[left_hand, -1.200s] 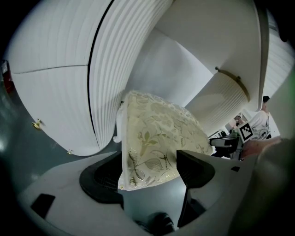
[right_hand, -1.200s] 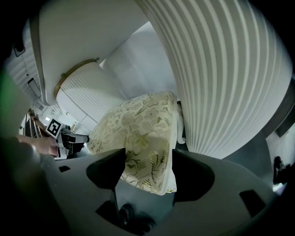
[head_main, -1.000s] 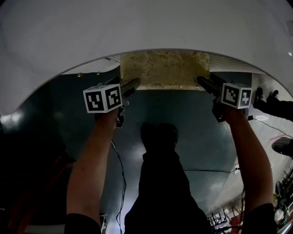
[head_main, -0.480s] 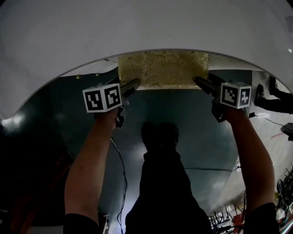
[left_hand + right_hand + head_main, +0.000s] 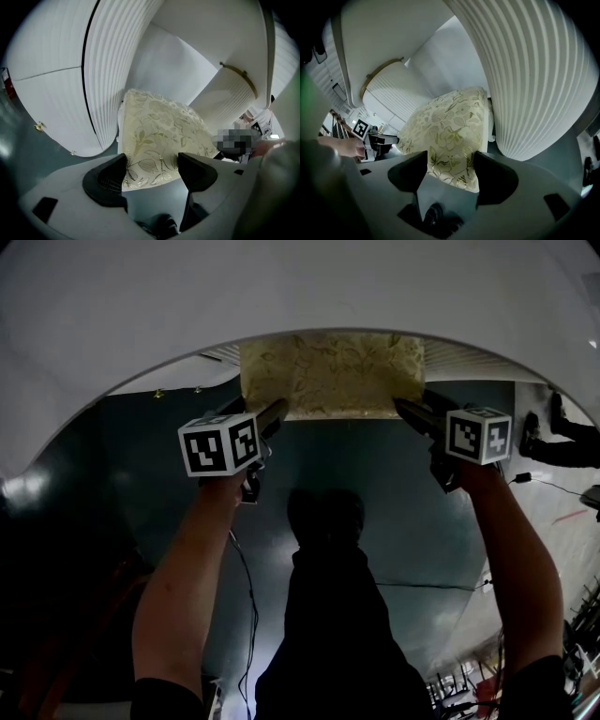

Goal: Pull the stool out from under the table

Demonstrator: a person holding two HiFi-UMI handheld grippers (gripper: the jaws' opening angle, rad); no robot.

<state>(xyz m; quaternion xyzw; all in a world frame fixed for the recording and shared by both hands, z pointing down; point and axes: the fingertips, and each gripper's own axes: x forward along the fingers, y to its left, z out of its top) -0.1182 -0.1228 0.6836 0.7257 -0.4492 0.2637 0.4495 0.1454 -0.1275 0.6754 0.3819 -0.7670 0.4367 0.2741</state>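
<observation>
Jutting from under table [image 5: 281, 287]: stool [image 5: 330, 376]

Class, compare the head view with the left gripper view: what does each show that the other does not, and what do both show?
Head view only: the person's forearms, dark trousers, and the left gripper's marker cube. Left gripper view only: that gripper's jaws seen face-on, closing with the stool's corner between them. Both: the leaf-patterned stool seat under the white table, above a dark floor.
</observation>
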